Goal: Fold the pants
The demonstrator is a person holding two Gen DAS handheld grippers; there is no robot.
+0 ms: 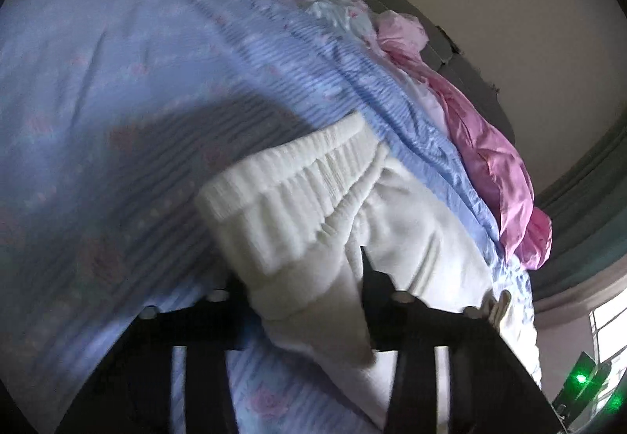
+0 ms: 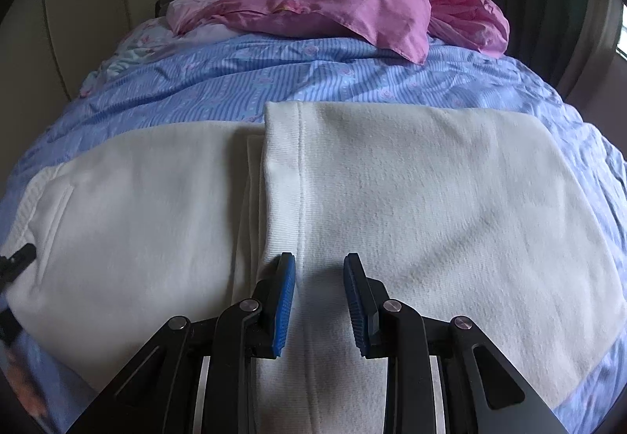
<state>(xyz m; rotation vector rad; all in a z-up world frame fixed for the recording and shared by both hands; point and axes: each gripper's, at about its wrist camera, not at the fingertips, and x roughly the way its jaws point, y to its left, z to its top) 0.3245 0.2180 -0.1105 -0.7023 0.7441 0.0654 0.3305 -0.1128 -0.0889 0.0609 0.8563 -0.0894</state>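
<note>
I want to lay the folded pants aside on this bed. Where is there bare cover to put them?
Bare blue striped cover runs as a band between the white pants and the pink bedding heaped at the headboard end. Narrow strips show at the pants' right edge. The head end is crowded, and the pants fill the near part under the right claw.

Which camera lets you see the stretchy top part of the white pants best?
The left wrist view. The ribbed waistband of the white pants fills the middle of that picture, bunched up right at the left tool. The right wrist view shows it only as a ribbed strip at the far left edge.
</note>
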